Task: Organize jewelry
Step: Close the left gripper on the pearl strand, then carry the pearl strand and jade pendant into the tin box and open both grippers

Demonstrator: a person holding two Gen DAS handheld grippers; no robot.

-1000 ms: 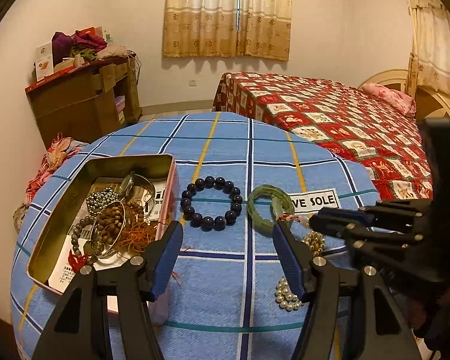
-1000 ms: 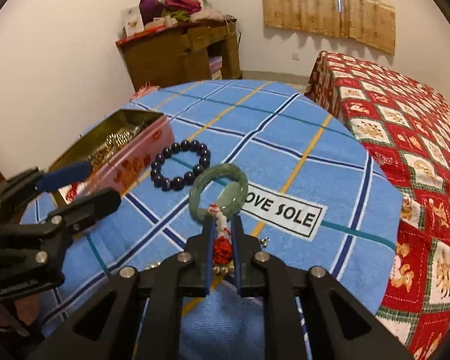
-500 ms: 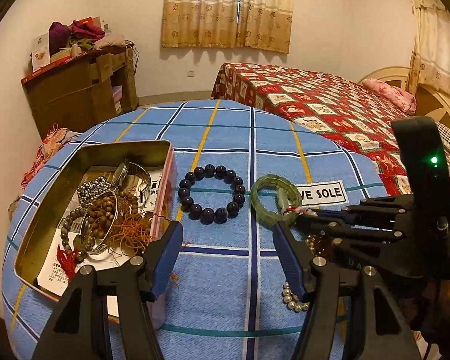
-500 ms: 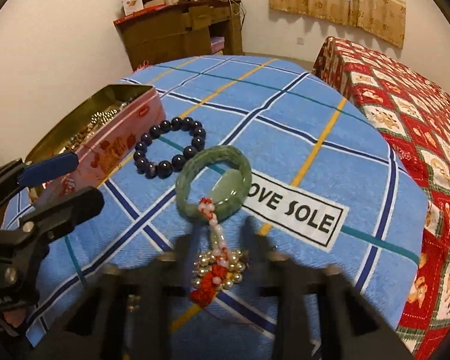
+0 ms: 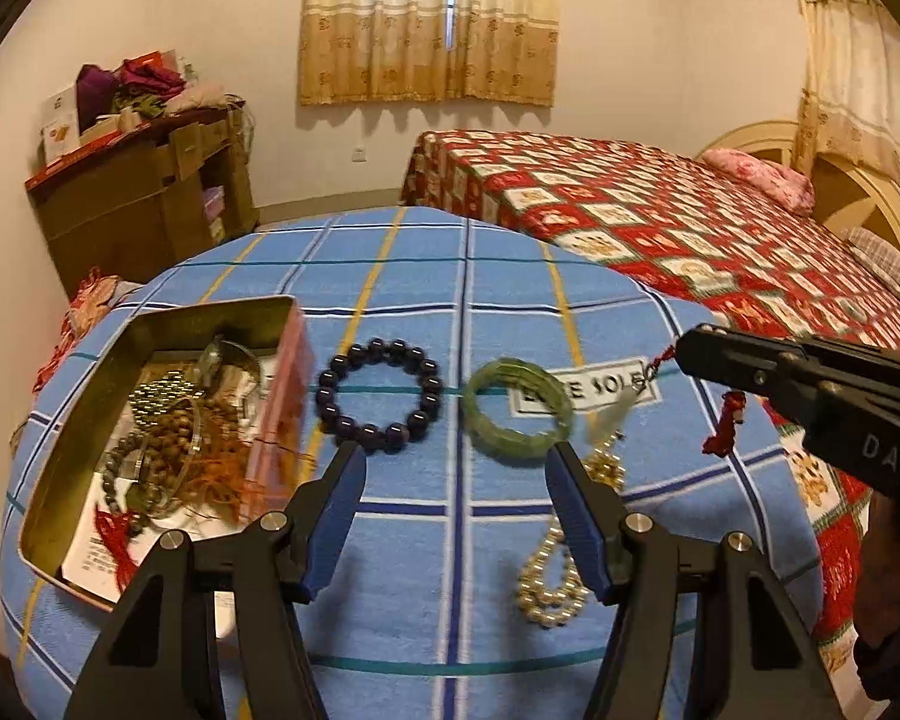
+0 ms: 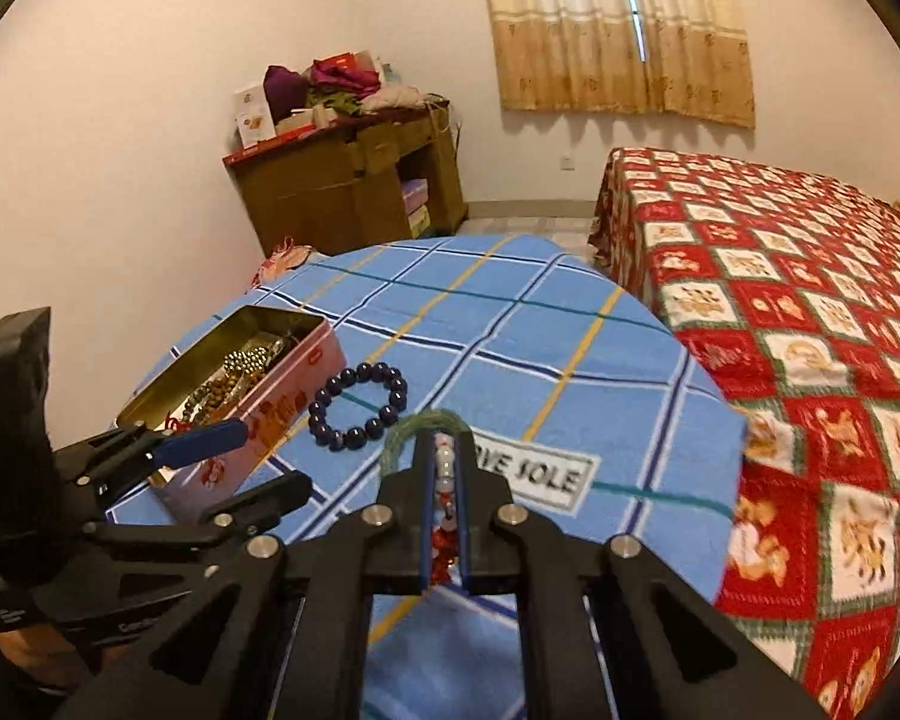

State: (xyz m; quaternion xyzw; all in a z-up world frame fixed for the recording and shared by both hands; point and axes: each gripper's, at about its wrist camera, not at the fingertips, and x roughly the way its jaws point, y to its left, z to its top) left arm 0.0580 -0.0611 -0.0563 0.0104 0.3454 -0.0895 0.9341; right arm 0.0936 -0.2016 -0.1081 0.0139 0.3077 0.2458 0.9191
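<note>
My right gripper (image 6: 445,444) is shut on the beaded cord of a jade pendant (image 6: 444,480), whose red tassel (image 5: 726,426) hangs under the gripper (image 5: 687,354). The pendant's blurred jade piece (image 5: 615,414) and gold beads (image 5: 606,468) trail down toward the cloth. A green jade bangle (image 5: 516,408) lies just beyond the right fingertips, and a dark bead bracelet (image 5: 378,387) lies to its left. An open tin (image 5: 78,450) with several bead strings stands at the left. A pearl strand (image 5: 549,576) lies by my open left gripper (image 5: 456,480), which holds nothing.
The round table has a blue checked cloth (image 5: 462,276) with a white label (image 6: 540,474). A bed with a red patterned cover (image 6: 810,300) stands close on the right. A wooden cabinet (image 6: 342,180) piled with clothes is against the back wall.
The right gripper has shut on the pendant's cord and lifted it off the cloth, away from the bangle. The left gripper has stayed open and almost still.
</note>
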